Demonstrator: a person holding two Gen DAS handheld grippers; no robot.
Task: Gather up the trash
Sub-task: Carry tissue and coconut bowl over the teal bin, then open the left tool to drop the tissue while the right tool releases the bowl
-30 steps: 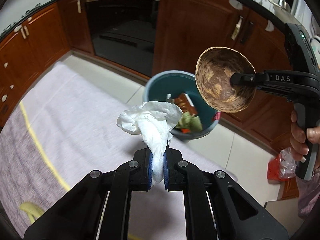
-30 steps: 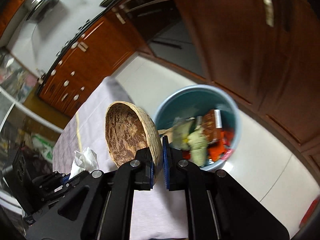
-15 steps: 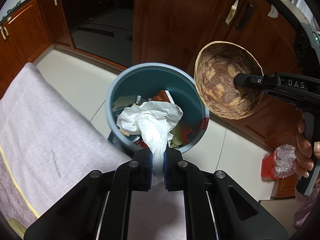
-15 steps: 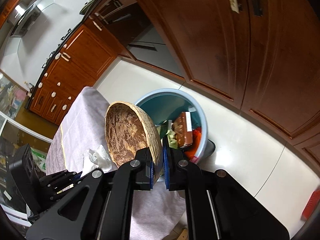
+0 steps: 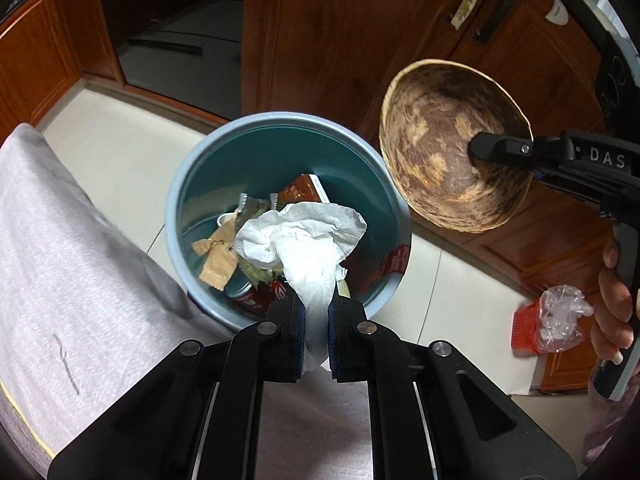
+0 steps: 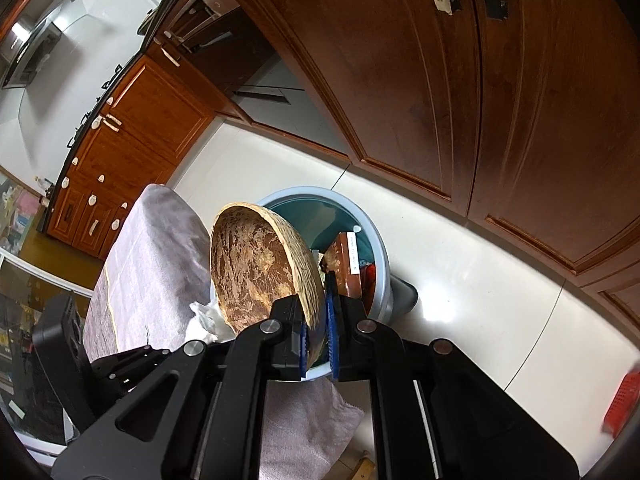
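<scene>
Two grippers each carry a piece of trash above a round blue bin point(image 5: 182, 216) that stands on the pale tiled floor point(image 5: 120, 152). The left gripper point(image 5: 316, 322) is clamped on a crumpled white tissue point(image 5: 304, 240), which stands up from between its blue pads point(image 5: 300, 328) and hangs directly over the bin's open mouth. Beyond the tissue, wrappers, a brown carton and a red can lie in the bin. The right gripper point(image 6: 316, 320) is closed on the rim of a half coconut shell point(image 6: 256, 268), held on edge with its hollow facing left of the fingers; the bin sits just ahead of and below it. In the left wrist view the shell hangs to the right of the bin, over its edge. A grey cloth-covered surface point(image 5: 60, 260) lies left of both tools, beside the bin. Wooden cabinets point(image 6: 400, 80) stand behind.
</scene>
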